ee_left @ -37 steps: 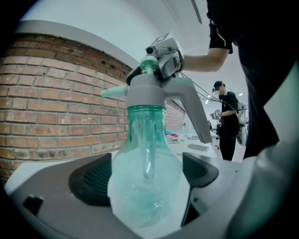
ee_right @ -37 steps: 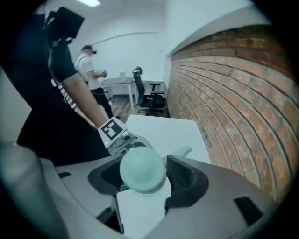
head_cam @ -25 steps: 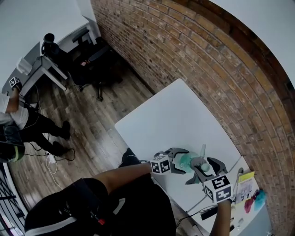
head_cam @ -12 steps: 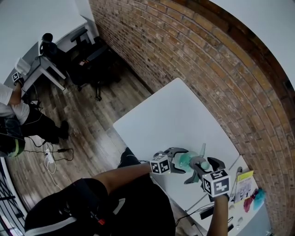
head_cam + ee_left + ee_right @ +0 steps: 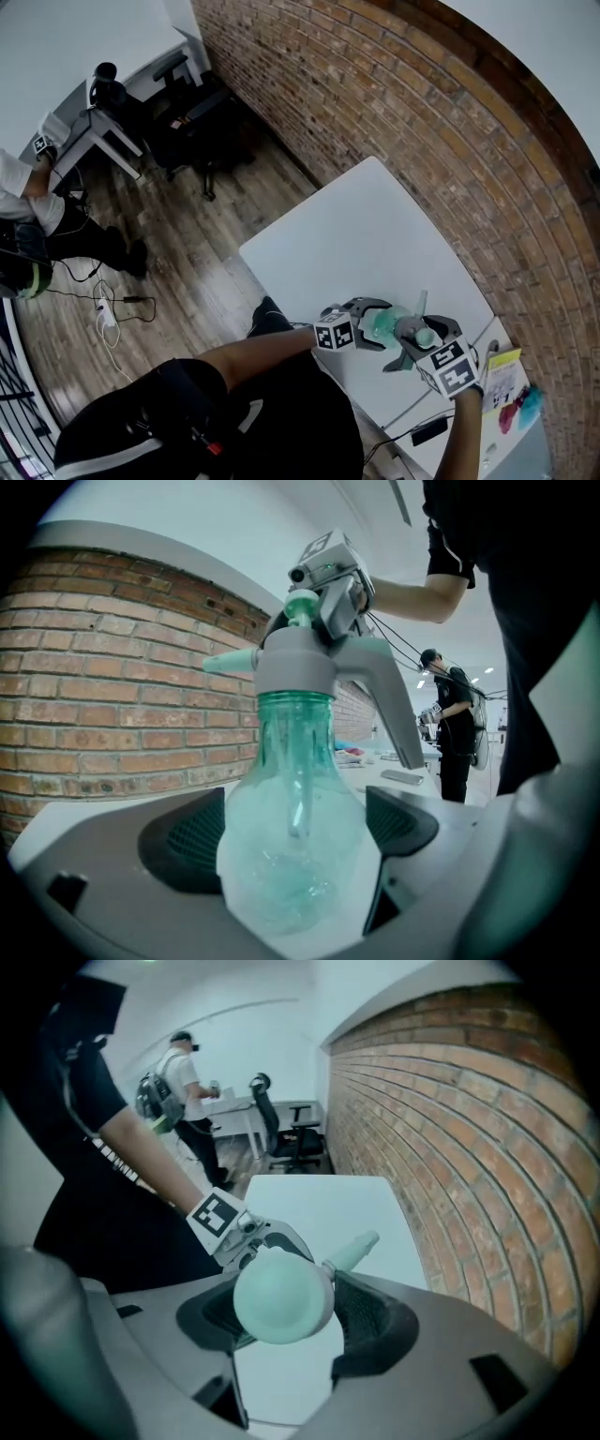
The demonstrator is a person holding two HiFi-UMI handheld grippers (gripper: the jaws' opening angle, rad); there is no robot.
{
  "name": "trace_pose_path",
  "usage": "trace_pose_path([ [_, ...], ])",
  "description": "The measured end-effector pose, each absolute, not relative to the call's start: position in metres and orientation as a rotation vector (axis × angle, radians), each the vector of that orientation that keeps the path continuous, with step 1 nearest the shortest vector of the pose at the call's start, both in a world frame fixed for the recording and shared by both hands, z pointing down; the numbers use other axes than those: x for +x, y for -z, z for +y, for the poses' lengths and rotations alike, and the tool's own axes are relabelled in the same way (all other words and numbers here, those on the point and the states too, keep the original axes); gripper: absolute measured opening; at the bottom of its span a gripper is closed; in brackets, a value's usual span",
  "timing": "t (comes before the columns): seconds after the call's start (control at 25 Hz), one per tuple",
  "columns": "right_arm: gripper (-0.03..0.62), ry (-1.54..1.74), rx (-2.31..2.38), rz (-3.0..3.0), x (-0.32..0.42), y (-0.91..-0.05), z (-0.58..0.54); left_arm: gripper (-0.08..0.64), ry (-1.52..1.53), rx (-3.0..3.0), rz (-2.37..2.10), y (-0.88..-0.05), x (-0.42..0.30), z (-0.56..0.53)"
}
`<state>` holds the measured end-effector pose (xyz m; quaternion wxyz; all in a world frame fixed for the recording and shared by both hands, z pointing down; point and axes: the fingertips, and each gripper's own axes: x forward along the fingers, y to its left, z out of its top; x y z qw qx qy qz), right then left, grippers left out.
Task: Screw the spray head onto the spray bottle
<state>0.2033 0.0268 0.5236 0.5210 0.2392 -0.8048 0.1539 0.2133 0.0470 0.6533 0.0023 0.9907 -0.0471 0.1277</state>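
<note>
Head view, L to R. A person in a white top (image 5: 21, 192) stands at far L on the wood-plank floor (image 5: 187, 253), w/ black office chairs (image 5: 187, 117) near the red brick wall (image 5: 422, 122). A white rectangular surface (image 5: 366, 234) runs along that wall.

Over the near part of the surface, the left gripper (image 5: 380, 323) (image 5: 295, 836) is clamped on the round lower body of the clear green plastic spray bottle (image 5: 384, 325) (image 5: 291, 827). One ribbed black pad (image 5: 192, 841) presses each side, and the bottle is upright. No view shows whether its base touches the surface.

On the bottle neck sits the grey spray head (image 5: 412, 330) (image 5: 300, 663). Its pale green nozzle points toward the wall and its grey trigger hangs on the opp. side.

The right gripper (image 5: 419, 339) (image 5: 292, 1321) comes in from above and is closed on the head's pale green round top knob (image 5: 281, 1297). The knob fills the gap between the jaws. In the right gripper view the nozzle juts out beyond the jaws, w/ the left gripper's marker cube (image 5: 216, 1213) just below.
</note>
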Motion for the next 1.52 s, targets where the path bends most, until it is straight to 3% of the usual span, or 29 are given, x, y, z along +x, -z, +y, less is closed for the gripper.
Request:
trace_pose_path([
  [0.8, 0.264, 0.300, -0.110, -1.858, 0.197, -0.532, 0.048, 0.468, -0.397, 3.113, -0.140, -0.653, 0.213, 0.046],
  [1.52, 0.264, -0.207, 0.769, -2.085, 0.200, -0.487, 0.032, 0.468, -0.421, 3.095, -0.168, -0.654, 0.214, 0.048],
])
